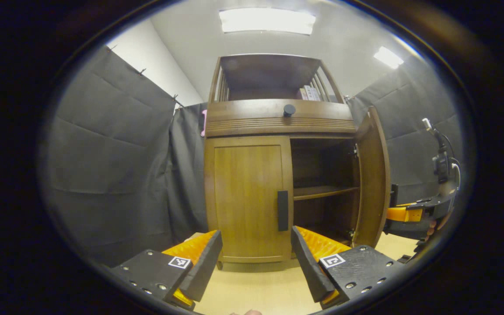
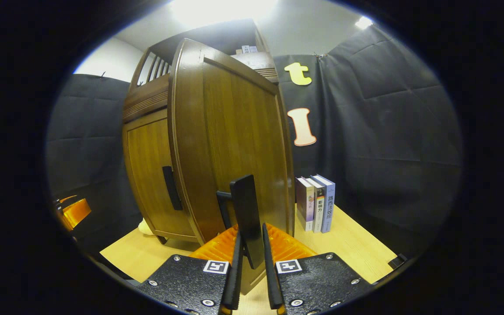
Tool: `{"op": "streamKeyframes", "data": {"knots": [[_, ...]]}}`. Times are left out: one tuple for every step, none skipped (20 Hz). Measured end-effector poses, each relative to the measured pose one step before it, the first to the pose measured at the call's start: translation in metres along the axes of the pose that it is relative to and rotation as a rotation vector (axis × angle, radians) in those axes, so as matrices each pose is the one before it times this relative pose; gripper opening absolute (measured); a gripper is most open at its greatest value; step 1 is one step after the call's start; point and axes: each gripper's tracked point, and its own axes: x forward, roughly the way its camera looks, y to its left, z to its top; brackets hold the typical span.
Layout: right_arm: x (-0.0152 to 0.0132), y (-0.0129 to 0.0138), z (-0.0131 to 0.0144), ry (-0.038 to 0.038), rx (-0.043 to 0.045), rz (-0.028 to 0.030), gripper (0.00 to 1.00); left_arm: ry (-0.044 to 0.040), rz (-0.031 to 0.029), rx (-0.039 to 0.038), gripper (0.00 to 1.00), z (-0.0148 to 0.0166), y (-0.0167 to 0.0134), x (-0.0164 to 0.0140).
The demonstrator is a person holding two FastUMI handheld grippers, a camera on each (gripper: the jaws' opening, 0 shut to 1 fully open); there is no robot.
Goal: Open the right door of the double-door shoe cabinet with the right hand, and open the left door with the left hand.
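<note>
The right hand-held gripper [image 2: 250, 262] clamps the right door's handle [image 2: 246, 218]; that door [image 2: 234, 140] stands swung out. The left hand-held gripper [image 1: 256, 258] gapes before the closed left door [image 1: 247, 197]. Rigid, hinged wood; grip its vertical handle [image 1: 282, 210].

Shoe cabinet [image 1: 252, 197]: brown wood, smooth satin sheen, visible grain. Door handles [image 1: 282, 210]: matt black. Bench [image 2: 348, 245]: pale smooth wood. Books [image 2: 316, 203]: glossy paper covers.

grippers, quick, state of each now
left gripper: open, holding nothing, facing the shut left door.
right gripper: shut on the right door handle, door swung open.
</note>
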Motion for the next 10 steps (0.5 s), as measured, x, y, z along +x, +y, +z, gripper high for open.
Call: {"op": "streamKeyframes", "data": {"knots": [[0.00006, -0.00122, -0.00032, 0.00198, 0.00532, -0.01216, 0.25, 0.00005, -0.00791, 0.00062, 0.90, -0.00152, -0.00145, 0.00058], [-0.00070, -0.00185, -0.00033, 0.00367, 0.00532, -0.01143, 0.24, -0.00111, -0.00669, 0.00198, 0.90, 0.00091, -0.00232, 0.00134], [-0.00060, -0.00027, -0.00031, 0.00201, 0.00863, -0.00938, 0.24, 0.00009, -0.00671, 0.00261, 0.90, 0.00197, -0.00366, 0.00177], [0.00014, -0.00304, 0.00153, -0.00530, 0.00320, -0.02192, 0.25, -0.00051, -0.00738, 0.00152, 0.90, 0.00078, -0.00143, 0.00184], [0.00043, -0.00308, 0.00092, -0.00411, 0.00233, -0.01879, 0.24, 0.00117, -0.00684, 0.00098, 0.90, -0.00135, -0.00060, 0.00060], [0.00356, -0.00279, 0.00042, -0.00429, 0.00670, -0.01404, 0.25, 0.00151, -0.00685, -0.00029, 0.90, 0.00051, -0.00260, 0.00150], [-0.00104, -0.00089, -0.00020, -0.00312, 0.00694, -0.01140, 0.22, 0.00346, -0.00796, -0.00193, 0.90, -0.00113, -0.00290, 0.00078], [-0.00042, -0.00133, 0.00130, -0.00310, 0.00534, -0.00974, 0.20, 0.00261, -0.00587, -0.00080, 0.96, -0.00106, -0.00148, 0.00023], [0.00178, -0.00133, 0.00120, -0.00344, 0.00326, -0.01071, 0.19, -0.00044, -0.00584, 0.00002, 0.90, -0.00077, 0.00023, -0.00061], [0.00058, -0.00307, 0.00106, -0.00452, -0.00093, -0.01746, 0.12, -0.00027, -0.00606, 0.00143, 0.90, 0.00007, -0.00137, 0.00110]]}}
